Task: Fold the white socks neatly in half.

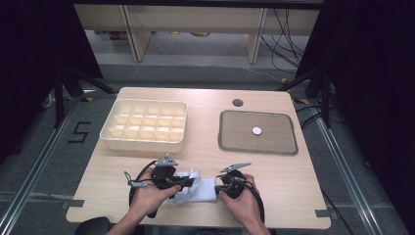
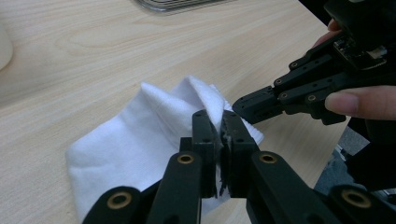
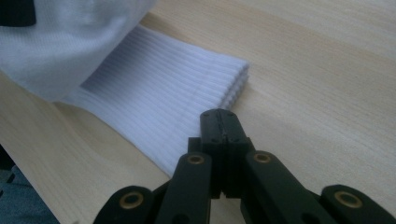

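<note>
Two grippers worked a white sock (image 1: pixel 198 190) near the table's (image 1: pixel 274 171) front edge: the left gripper (image 2: pixel 220 122) pinched a fold, the right gripper (image 3: pixel 223 125) pressed closed onto the ribbed cuff; folding cleanly probably needed that cuff pinned flat.

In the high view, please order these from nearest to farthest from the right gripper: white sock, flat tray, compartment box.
1. white sock: at the right gripper, front edge.
2. flat tray: behind it, on the right.
3. compartment box: far left, behind the left gripper.
</note>
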`<state>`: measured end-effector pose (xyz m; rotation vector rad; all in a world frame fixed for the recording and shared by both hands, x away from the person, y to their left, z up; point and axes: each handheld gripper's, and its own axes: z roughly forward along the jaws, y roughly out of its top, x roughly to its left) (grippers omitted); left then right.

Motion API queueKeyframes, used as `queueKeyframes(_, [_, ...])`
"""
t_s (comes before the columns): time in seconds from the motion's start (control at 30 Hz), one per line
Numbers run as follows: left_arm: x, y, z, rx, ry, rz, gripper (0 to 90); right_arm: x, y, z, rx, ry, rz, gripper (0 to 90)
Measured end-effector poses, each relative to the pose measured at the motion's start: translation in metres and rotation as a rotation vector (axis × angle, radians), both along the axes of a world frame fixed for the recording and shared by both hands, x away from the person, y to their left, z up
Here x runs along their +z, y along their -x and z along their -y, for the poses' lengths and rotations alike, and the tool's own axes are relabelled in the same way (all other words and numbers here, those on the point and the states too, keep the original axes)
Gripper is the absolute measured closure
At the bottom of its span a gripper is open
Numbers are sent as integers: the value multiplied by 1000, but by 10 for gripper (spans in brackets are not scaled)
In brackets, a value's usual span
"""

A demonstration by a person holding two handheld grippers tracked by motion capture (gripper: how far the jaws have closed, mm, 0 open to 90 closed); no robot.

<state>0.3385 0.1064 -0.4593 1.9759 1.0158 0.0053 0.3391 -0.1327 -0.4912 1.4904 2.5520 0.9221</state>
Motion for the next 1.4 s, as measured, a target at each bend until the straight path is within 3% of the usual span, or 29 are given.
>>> queueKeyframes(0.33, [-2,0,3,6,-12,-1,853,0,2,-4,9,-13,-11,900])
queueKeyframes(0.37, [-2,-1,3,-5,-12,-4,853,-1,0,-3,23,-11,11,900])
queueKeyframes(0.4, [-3,-1,4,-5,-17,-2,853,-1,1,-4,-12,26,-10,900])
queueKeyframes(0.43, [-3,0,5,0,-19,-5,853,-1,2,-6,15,-3,8,900])
queueKeyframes(0.53, [-4,0,7,-3,-23,-2,853,0,2,-7,16,-11,-5,900])
queueKeyframes(0.7, [-7,0,9,-10,-29,-9,853,0,1,-9,22,-5,16,900])
queueKeyframes(1.23, [-10,-1,19,-32,-36,-16,853,0,3,-11,18,-8,-4,900])
queueKeyframes(1.4, [-13,-1,22,-50,-39,-23,852,-2,2,-11,33,-7,16,900])
